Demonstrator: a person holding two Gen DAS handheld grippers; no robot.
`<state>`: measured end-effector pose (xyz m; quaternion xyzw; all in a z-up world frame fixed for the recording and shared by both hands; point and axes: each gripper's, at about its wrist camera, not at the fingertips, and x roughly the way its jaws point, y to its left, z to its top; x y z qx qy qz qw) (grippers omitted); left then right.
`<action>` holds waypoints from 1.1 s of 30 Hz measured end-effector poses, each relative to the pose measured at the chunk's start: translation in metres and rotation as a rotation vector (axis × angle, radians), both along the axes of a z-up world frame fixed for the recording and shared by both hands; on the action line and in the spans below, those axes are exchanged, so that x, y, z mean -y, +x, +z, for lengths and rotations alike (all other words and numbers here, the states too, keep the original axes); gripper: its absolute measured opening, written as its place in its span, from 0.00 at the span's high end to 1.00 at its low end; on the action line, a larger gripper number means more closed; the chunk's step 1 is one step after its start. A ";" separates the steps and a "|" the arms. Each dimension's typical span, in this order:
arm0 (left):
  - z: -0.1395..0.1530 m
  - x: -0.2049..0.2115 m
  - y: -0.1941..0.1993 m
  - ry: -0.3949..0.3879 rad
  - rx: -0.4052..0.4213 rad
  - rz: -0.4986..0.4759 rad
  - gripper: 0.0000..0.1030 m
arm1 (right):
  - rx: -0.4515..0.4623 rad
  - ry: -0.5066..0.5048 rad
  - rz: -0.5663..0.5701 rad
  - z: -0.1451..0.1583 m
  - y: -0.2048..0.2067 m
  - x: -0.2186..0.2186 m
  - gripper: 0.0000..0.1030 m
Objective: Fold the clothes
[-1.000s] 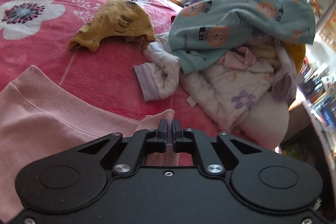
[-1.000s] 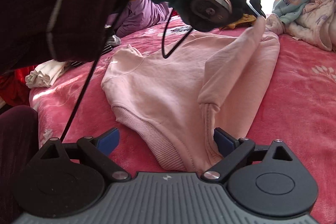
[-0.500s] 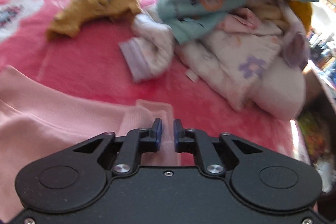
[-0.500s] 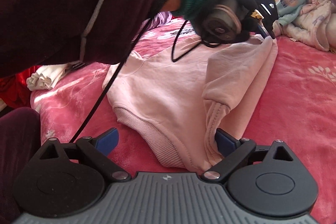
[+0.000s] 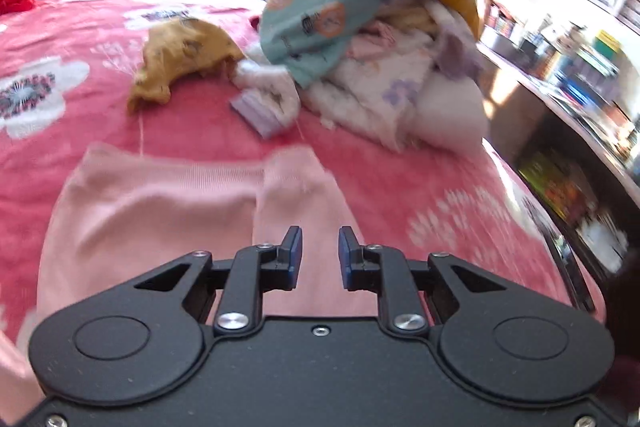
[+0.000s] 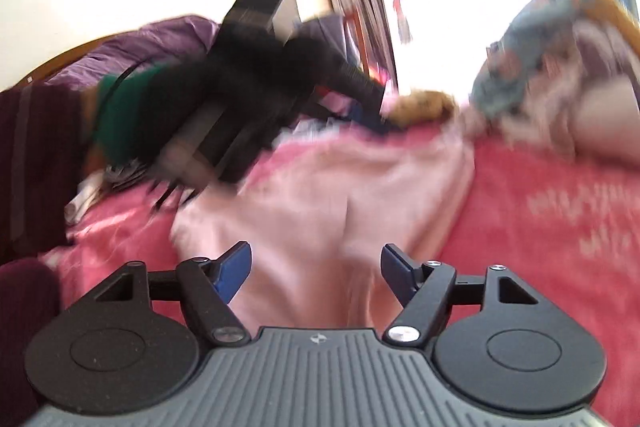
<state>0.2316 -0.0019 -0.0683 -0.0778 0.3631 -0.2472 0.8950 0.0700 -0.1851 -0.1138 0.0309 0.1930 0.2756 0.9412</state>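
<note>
**Sleeve let go, left gripper drawn back over the pink sweatshirt**

A second ago the left gripper (image 5: 319,247) was pinched shut on the pink cuff; now its jaws stand slightly apart with nothing between them, hovering above the folded-in sleeve (image 5: 296,195). The right gripper (image 6: 316,267), wide earlier, is closing, its jaws still apart over the hem with no cloth pinched.

The pink sweatshirt (image 5: 152,203) lies flat on the near bed, soft ribbed knit. Bare red fleece blanket (image 5: 400,195) lies open to its right, up to the bed's edge by the bookshelves (image 5: 580,75). Beyond lie a crumpled mustard garment (image 5: 180,63) and, right of it, a heaped laundry pile (image 5: 372,39) topped by teal printed cloth.
</note>
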 end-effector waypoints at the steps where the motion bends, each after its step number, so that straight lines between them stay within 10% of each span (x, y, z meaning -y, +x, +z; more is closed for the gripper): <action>1: -0.005 -0.003 -0.005 -0.009 -0.014 -0.027 0.84 | 0.006 -0.015 0.000 -0.002 0.006 -0.004 0.31; 6: -0.037 0.001 -0.006 0.018 -0.101 -0.089 0.84 | -0.195 -0.204 0.033 -0.037 0.040 -0.034 0.24; 16: -0.030 -0.005 -0.036 -0.039 -0.051 -0.083 0.84 | -0.046 -0.182 0.000 -0.021 0.004 -0.032 0.24; 20: -0.053 0.001 -0.038 0.008 -0.119 -0.066 0.84 | -0.145 -0.273 0.064 -0.036 0.008 -0.045 0.20; 33: -0.034 -0.127 -0.082 -0.388 -0.011 0.279 0.81 | -0.027 -0.355 0.125 -0.013 -0.062 -0.062 0.19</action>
